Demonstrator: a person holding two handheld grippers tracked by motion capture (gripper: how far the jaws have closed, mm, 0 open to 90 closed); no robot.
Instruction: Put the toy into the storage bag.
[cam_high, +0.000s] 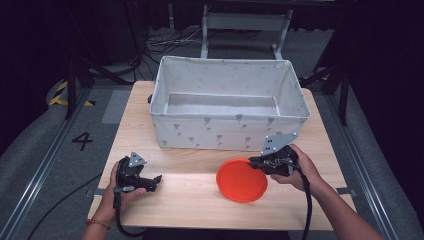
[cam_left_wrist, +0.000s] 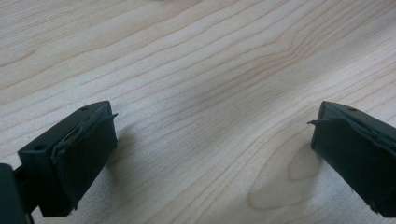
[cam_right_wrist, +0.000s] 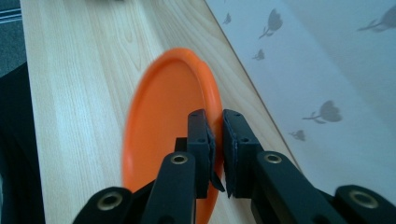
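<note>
An orange plate hangs tilted just above the wooden table, right of centre. My right gripper is shut on the plate's far right rim. In the right gripper view the plate stands edge-on, its rim pinched between the black fingers. My left gripper rests low at the table's left front, pointing right. Its jaws are open in the left gripper view, the left gripper having only bare wood between the pads.
A large white fabric bin with a grey flower print stands open across the back of the table, just behind the plate. Its wall runs close beside my right gripper. Dark floor and cables surround the table.
</note>
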